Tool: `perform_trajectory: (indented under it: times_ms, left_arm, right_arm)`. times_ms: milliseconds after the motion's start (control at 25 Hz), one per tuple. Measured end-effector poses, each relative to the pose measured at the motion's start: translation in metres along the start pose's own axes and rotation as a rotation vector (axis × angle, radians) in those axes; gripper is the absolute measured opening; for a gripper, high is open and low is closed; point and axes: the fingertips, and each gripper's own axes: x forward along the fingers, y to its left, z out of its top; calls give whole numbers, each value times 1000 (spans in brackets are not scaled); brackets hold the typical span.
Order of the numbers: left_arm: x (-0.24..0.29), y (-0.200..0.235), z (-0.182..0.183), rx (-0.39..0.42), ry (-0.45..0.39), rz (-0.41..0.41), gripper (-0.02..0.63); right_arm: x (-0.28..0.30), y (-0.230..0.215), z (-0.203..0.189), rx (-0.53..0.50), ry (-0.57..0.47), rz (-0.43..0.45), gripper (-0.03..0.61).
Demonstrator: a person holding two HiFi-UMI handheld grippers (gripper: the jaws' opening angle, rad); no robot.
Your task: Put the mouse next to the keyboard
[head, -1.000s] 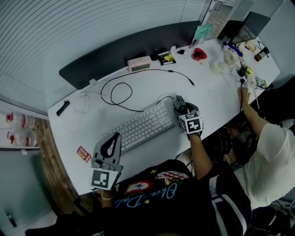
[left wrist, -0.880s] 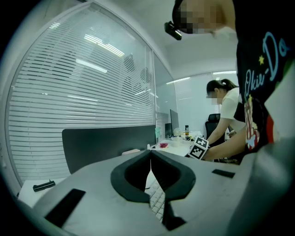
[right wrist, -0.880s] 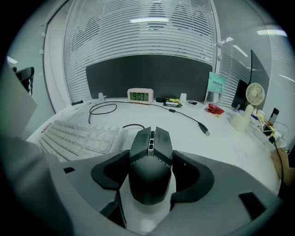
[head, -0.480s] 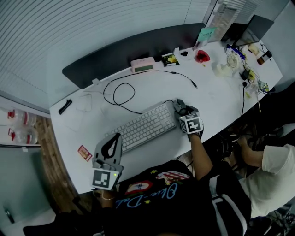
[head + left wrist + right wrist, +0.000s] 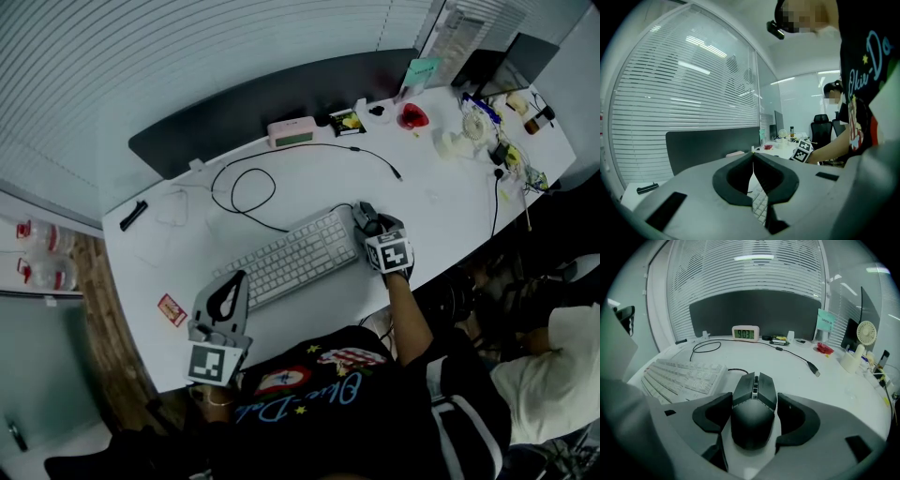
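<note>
The dark grey mouse [image 5: 753,413] lies on the white desk [image 5: 441,202] just right of the white keyboard [image 5: 286,261], whose right end [image 5: 684,373] is beside it. My right gripper [image 5: 754,397] straddles the mouse, one pad at each side. A thin strip of desk shows between the mouse and the right pad, so the jaws stand slightly open. In the head view the mouse [image 5: 364,216] peeks out ahead of that gripper [image 5: 371,225]. My left gripper [image 5: 225,295] hovers near the desk's front edge, shut and empty [image 5: 752,157].
A black cable [image 5: 246,187] loops behind the keyboard and ends in a plug [image 5: 813,367]. A clock [image 5: 289,131] stands by the dark partition [image 5: 262,103]. A red card [image 5: 171,310] lies front left. A fan [image 5: 866,331] and clutter fill the right end.
Neither gripper has moved against the keyboard. The mouse stays in the same spot. The person at the right has drawn their arm back from the desk.
</note>
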Motion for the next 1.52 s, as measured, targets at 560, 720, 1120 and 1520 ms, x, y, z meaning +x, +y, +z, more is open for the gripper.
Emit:
perform_trajectory:
  times_ms: [560, 720, 1120, 1520]
  left_arm:
    - [4, -6, 2, 17, -5, -30, 3]
    - [6, -6, 4, 23, -10, -35, 3]
    - [5, -4, 4, 31, -29, -44, 3]
    - [0, 4, 8, 27, -46, -22, 3]
  right_arm:
    - [-51, 10, 49, 51, -239, 9, 278]
    - [-69, 21, 59, 59, -299, 38, 278]
    - [-120, 48, 97, 34, -482, 56, 110]
    - [-164, 94, 135, -51, -614, 157, 2]
